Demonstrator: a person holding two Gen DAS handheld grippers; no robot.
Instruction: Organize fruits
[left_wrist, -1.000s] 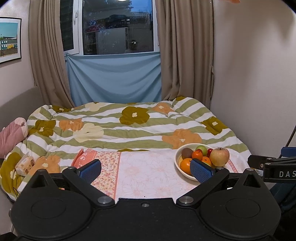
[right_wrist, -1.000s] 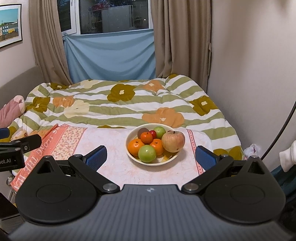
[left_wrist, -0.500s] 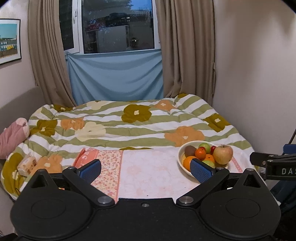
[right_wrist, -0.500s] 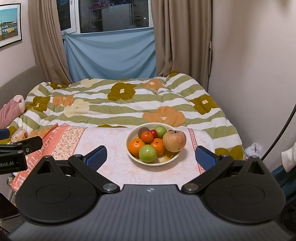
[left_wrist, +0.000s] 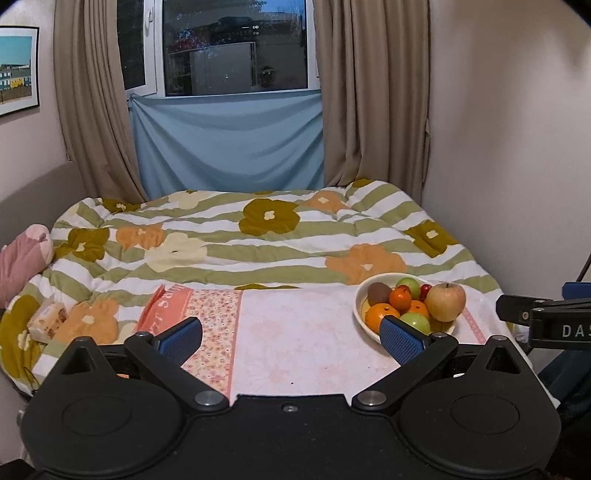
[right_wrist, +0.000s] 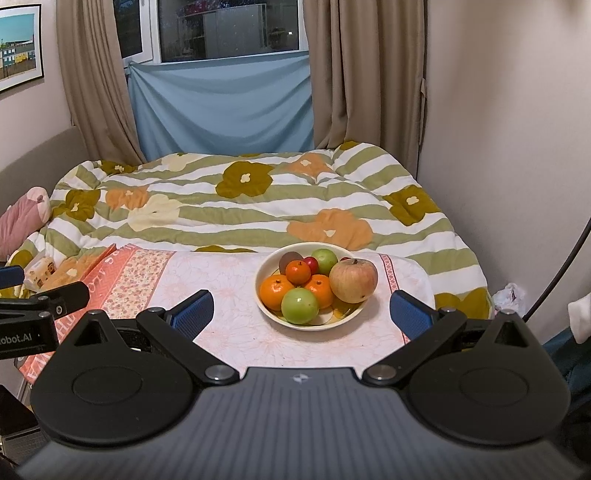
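Both wrist views face the bed (left_wrist: 258, 240), sharing the fruit bowl (right_wrist: 269, 266).

Your fruit is all in one cream bowl (right_wrist: 265, 309) sitting upright on the pale pink floral cloth, right half of it. Contents: big red-yellow apple (right_wrist: 353, 280) at the right rim, stem up, touching the others. Green apple (right_wrist: 299, 305) at the front. Two oranges: one front left (right_wrist: 275, 292), one mid (right_wrist: 320, 290) partly behind the green apple. Small tangerine (right_wrist: 298, 272) on top at centre. Brown kiwi (right_wrist: 289, 259) back left, second green fruit (right_wrist: 324, 259) at the back, small red fruit (right_wrist: 311, 263) wedged between those. Everything is piled and touching; nothing lies outside the bowl.
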